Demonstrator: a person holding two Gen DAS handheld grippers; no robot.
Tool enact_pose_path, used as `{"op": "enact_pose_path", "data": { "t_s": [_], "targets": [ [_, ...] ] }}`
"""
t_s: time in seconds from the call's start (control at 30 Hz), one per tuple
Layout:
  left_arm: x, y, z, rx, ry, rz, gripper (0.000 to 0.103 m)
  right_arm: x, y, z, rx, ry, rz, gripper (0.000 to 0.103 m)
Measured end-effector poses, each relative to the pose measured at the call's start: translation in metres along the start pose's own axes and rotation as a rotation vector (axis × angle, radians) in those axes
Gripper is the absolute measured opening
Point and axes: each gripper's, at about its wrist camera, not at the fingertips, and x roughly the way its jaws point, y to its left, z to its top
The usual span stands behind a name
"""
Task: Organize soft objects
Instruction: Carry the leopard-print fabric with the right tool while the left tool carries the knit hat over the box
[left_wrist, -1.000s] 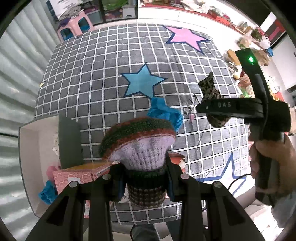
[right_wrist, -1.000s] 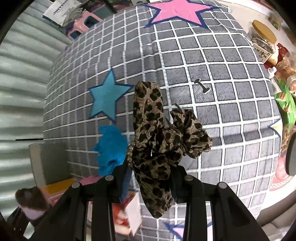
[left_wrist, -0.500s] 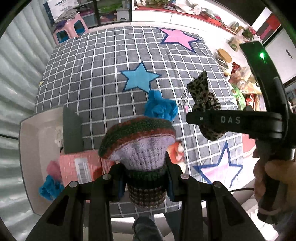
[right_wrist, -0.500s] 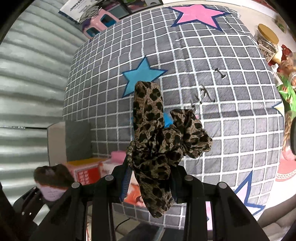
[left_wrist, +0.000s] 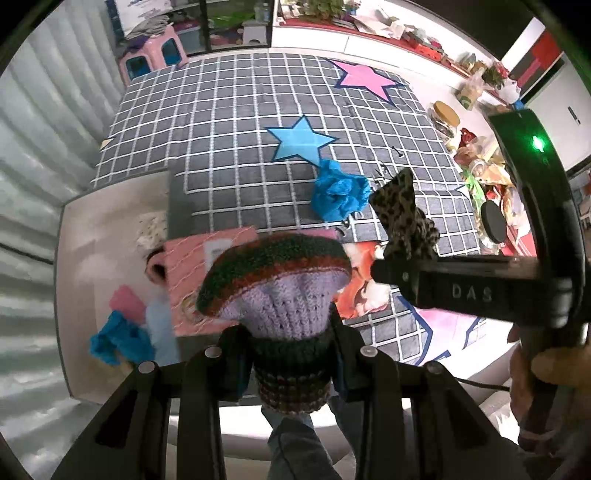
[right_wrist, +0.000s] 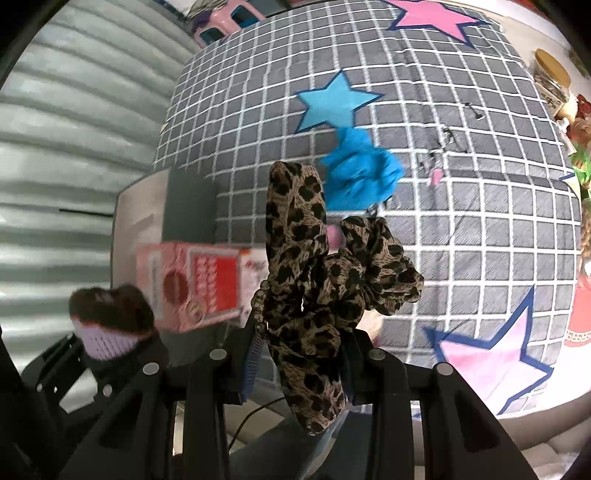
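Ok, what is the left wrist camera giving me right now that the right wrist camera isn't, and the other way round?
Only the left wrist view shows inside the white bin: a blue scrunchie and pink items lying there, plus the hand holding the right gripper. Only the right wrist view shows the pink box's red front panel and the left gripper from outside. Both show the knitted hat, the leopard scrunchie, the blue scrunchie on the mat and the checked star mat.
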Motion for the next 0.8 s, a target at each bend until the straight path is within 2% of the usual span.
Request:
{"op": "enact_pose_path", "data": {
  "t_s": [0.5,0.8],
  "targets": [
    [-0.028,0.068,-0.035,-0.145,-0.063,0.019,0.037,0.002,0.081,-0.043,-0.162,0.016,0.024,0.037],
    [-0.036,0.122,-0.053,-0.281,-0.087,0.052,0.037,0.005,0.131,-0.048,-0.279,0.021,0.022,0.037]
  ]
}}
